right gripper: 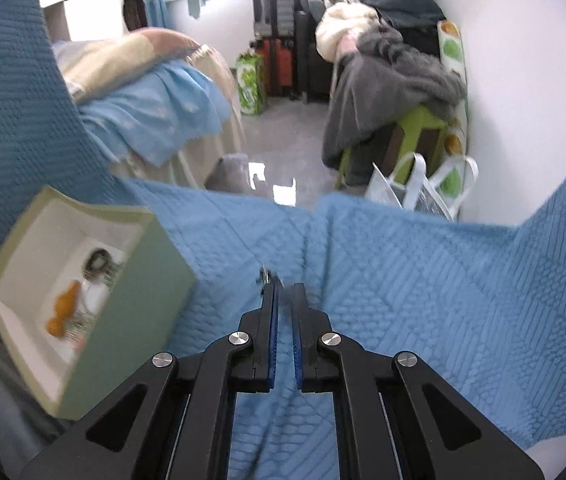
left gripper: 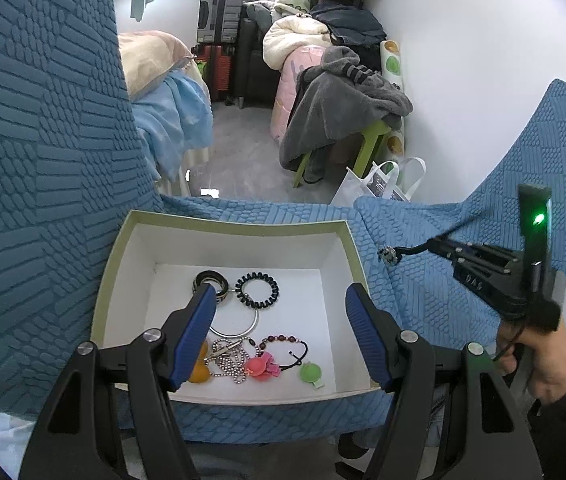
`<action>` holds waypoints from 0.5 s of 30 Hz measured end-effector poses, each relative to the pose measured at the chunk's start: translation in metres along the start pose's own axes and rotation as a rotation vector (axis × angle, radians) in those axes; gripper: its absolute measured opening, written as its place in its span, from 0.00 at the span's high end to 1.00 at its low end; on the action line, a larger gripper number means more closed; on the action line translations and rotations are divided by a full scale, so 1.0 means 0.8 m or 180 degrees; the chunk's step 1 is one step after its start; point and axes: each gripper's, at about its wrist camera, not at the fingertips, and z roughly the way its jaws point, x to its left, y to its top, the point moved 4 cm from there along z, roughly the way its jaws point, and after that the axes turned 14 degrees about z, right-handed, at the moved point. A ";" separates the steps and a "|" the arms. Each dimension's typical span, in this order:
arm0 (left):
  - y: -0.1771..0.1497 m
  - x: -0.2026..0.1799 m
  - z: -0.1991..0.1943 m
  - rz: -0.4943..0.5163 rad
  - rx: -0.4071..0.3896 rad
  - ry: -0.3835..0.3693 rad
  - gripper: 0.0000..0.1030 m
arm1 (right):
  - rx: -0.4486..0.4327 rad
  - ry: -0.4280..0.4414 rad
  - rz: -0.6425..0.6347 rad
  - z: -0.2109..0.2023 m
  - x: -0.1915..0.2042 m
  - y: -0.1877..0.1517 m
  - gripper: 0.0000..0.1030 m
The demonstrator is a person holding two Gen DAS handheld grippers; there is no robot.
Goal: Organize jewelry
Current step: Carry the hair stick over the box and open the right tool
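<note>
Left wrist view: the left hand-held gripper (left gripper: 281, 300) is held above an open box (left gripper: 227, 222) with a pale green rim and white inside, which is set on a blue textured cover (left gripper: 43, 160). Its blue-padded jaws are spread wide and nothing is gripped between them. Inside the box, a black spiral hair tie (left gripper: 256, 289), a dark ring-shaped bangle (left gripper: 207, 280) and a thin metal hoop (left gripper: 243, 326) are seen toward the back. Nearer the front lie a bead-chain necklace (left gripper: 235, 360), a dark beaded bracelet (left gripper: 285, 340), a pink clip (left gripper: 261, 365), a round green piece (left gripper: 309, 372) and an orange piece (left gripper: 199, 372) partly hidden by the left jaw. To the right of the box, the right hand-held gripper (left gripper: 397, 255) is held by a hand (left gripper: 531, 364), and a small dark piece of jewelry (left gripper: 387, 255) is pinched at its tips, above the cover and outside the box.

Right wrist view: the picture is blurred. The right hand-held gripper (right gripper: 283, 288) is seen with its jaws clenched almost together, and the small jewelry piece (right gripper: 265, 276) is caught at the tips; what kind it is cannot be told. The box (right gripper: 131, 312) is seen at the left, well apart from the tips, with the blue cover (right gripper: 423, 300) beneath.
</note>
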 end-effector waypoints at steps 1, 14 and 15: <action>0.000 0.002 -0.003 -0.0005 -0.0006 0.0017 0.34 | -0.0033 0.0049 -0.0008 -0.007 0.008 0.005 0.96; -0.002 0.027 -0.024 -0.0131 -0.0080 0.0109 0.34 | -0.0144 0.0886 0.0130 -0.063 0.104 0.033 0.96; -0.002 0.027 -0.024 -0.0139 -0.0080 0.0115 0.34 | -0.0101 0.0957 0.0173 -0.060 0.109 0.031 0.96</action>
